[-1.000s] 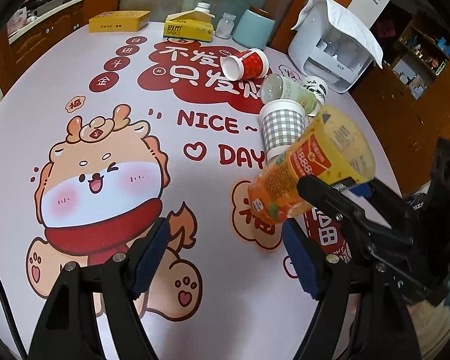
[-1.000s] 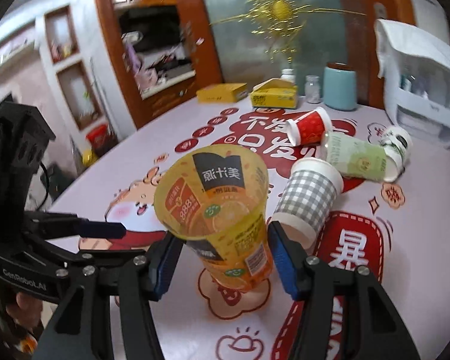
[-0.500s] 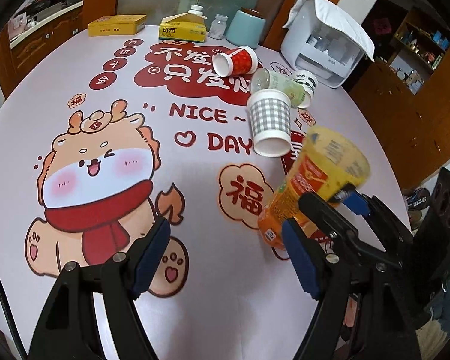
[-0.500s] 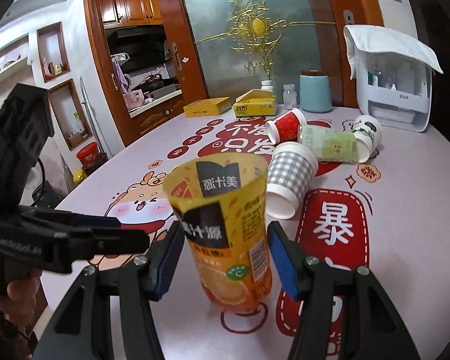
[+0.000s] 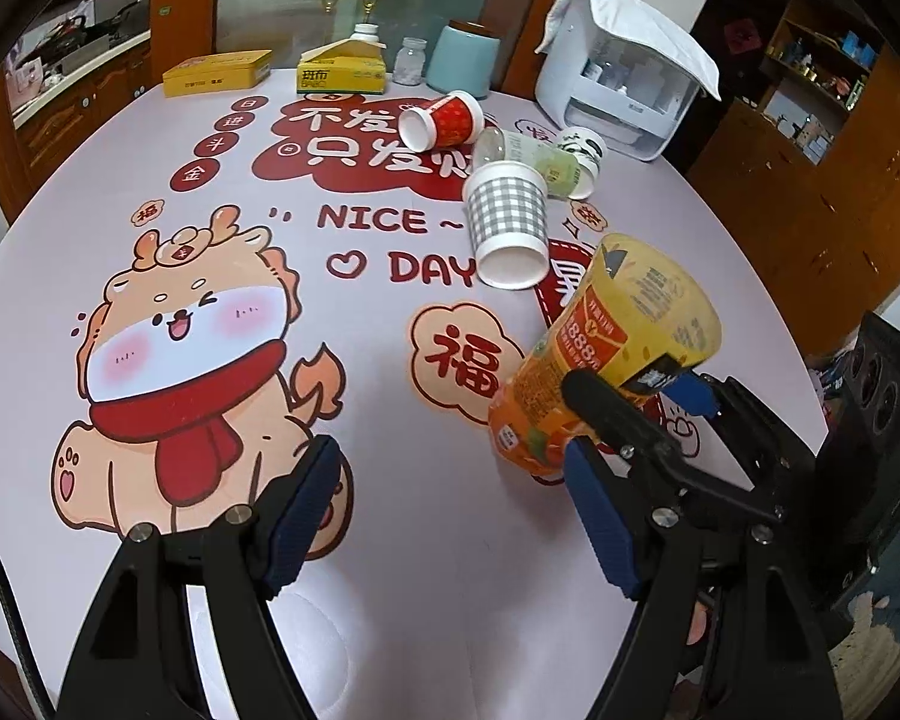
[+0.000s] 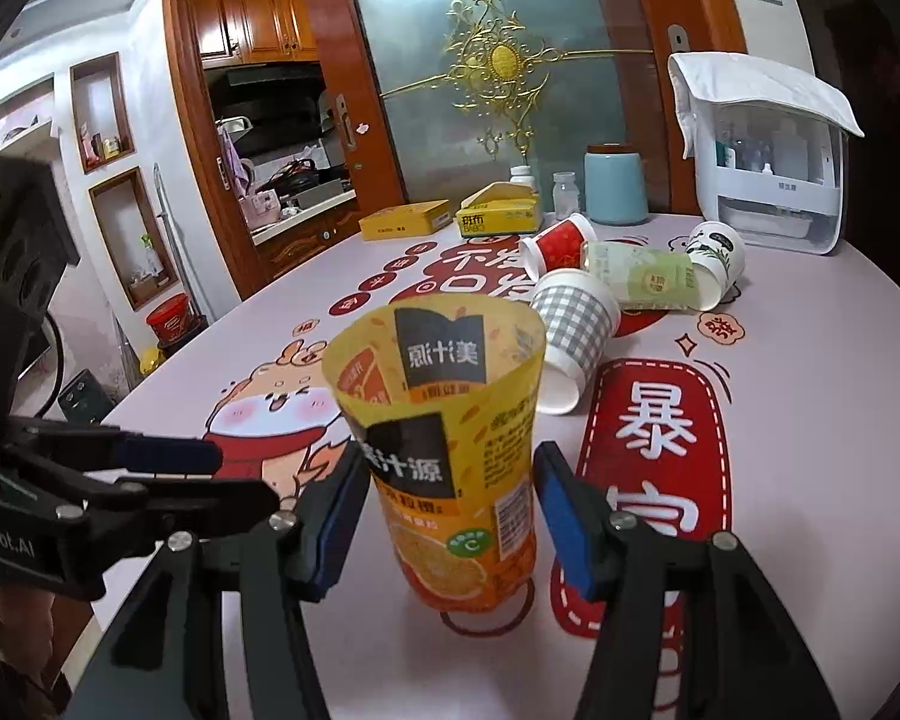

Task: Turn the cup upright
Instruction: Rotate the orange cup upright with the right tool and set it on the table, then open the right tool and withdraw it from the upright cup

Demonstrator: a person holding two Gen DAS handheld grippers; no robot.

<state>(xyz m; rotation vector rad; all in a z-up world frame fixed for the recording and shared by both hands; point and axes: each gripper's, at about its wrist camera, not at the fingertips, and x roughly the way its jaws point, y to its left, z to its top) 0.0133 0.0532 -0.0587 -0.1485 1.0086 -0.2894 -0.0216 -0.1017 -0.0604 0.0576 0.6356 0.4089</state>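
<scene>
Now the orange juice cup stands mouth-up on the table, where half a second ago it was tilted; the right gripper has its jaws apart on either side, so release looks done. The left gripper is open, empty. Beyond, four cups lie on their sides: gingham, red, green, white.

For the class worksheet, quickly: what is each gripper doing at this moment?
Left gripper: open, holding nothing.
Right gripper: open around the upright yellow-orange plastic juice cup; gaps show on both sides.
</scene>
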